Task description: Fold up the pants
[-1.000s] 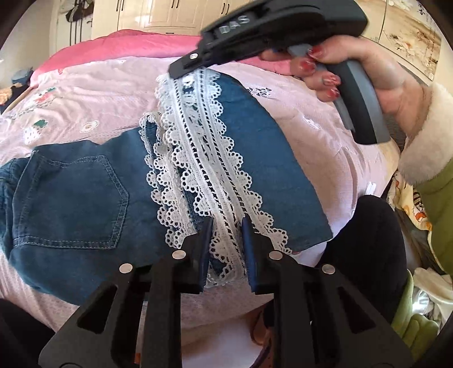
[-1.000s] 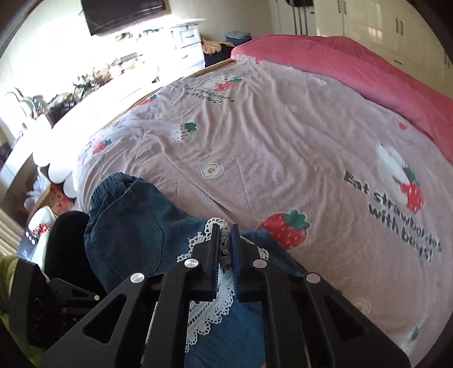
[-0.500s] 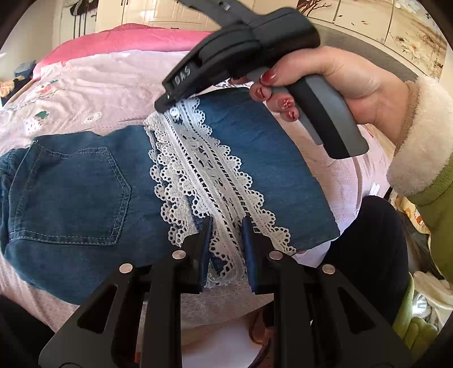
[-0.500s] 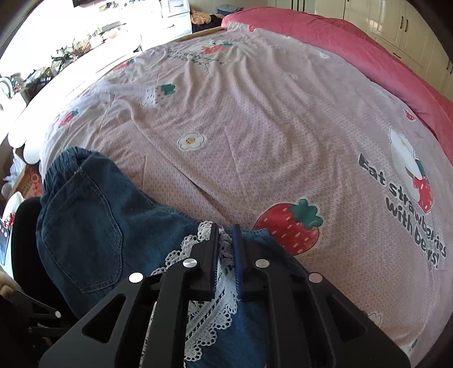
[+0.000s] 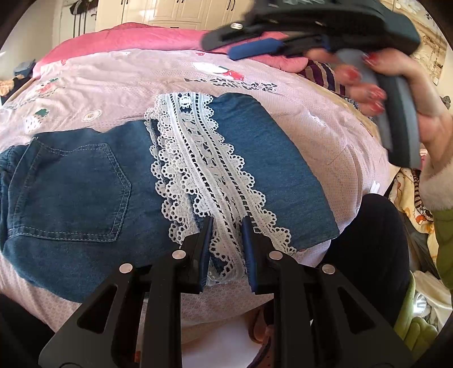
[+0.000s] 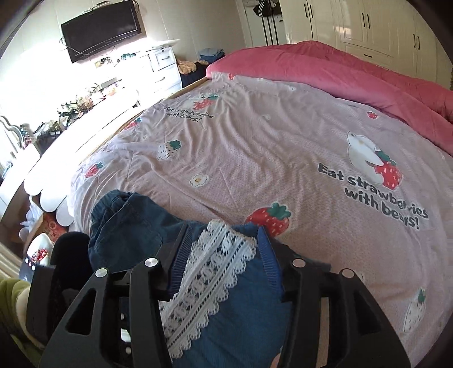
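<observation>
Blue denim pants (image 5: 79, 192) with white lace hems (image 5: 203, 169) lie folded across the pink bedspread (image 5: 113, 82), legs laid over toward the back pocket. My left gripper (image 5: 226, 223) is shut on the near end of the lace hem at the bed's front edge. My right gripper (image 6: 222, 226) is open and raised above the far end of the hem (image 6: 215, 260), holding nothing; in the left wrist view it (image 5: 254, 51) hovers at the upper right, above the bed.
A rose-pink quilt (image 6: 339, 68) lies along the far side of the bed. White wardrobes (image 6: 368, 25), a wall TV (image 6: 102, 28) and a cluttered white dresser (image 6: 85, 96) stand beyond. The bed's front edge and floor clutter (image 5: 419, 198) are near my left gripper.
My right gripper has opened, let go of the lace hem and lifted up and away. The folded leg now lies flat on the pants. My left gripper keeps its hold.
</observation>
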Tool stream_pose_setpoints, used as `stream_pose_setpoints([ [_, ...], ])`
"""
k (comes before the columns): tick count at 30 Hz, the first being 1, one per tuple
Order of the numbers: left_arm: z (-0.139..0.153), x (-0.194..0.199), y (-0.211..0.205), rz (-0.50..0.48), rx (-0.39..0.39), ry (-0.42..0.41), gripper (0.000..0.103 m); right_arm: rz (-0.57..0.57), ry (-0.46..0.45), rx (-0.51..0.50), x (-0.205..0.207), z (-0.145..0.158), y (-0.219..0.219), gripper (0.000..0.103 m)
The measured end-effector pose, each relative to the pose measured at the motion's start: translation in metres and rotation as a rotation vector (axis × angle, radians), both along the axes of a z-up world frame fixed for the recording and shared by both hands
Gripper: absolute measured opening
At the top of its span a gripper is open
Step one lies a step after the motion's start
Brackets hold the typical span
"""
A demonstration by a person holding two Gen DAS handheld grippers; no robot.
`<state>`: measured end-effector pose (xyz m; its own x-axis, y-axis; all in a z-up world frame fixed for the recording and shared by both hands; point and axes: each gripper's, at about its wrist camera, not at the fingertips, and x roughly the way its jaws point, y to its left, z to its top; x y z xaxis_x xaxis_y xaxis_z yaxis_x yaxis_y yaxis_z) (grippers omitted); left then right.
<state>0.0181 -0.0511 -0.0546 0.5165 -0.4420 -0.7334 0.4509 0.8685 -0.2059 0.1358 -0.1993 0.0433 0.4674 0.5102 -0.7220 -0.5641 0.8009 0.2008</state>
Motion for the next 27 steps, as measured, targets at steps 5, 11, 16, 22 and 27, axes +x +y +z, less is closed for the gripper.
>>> stream_pose_setpoints([
  [5, 0.001, -0.001, 0.001, 0.003, -0.001, -0.003, 0.014, 0.050, 0.048, -0.025, -0.012, -0.020, 0.013, 0.047],
  [11, -0.001, -0.002, 0.004, 0.016, 0.009, -0.001, 0.021, 0.077, 0.135, -0.111, -0.005, -0.059, 0.036, 0.050],
  [16, -0.004, -0.001, 0.008, 0.024, 0.006, 0.005, 0.024, -0.018, 0.186, -0.161, 0.011, -0.089, 0.022, 0.054],
  [22, -0.006, 0.000, 0.014, 0.043, 0.005, 0.003, 0.032, -0.051, 0.168, -0.150, 0.016, -0.099, 0.026, 0.060],
  [27, -0.007, 0.000, 0.016, 0.049, -0.004, 0.007, 0.032, -0.063, 0.167, -0.149, 0.023, -0.101, 0.032, 0.062],
])
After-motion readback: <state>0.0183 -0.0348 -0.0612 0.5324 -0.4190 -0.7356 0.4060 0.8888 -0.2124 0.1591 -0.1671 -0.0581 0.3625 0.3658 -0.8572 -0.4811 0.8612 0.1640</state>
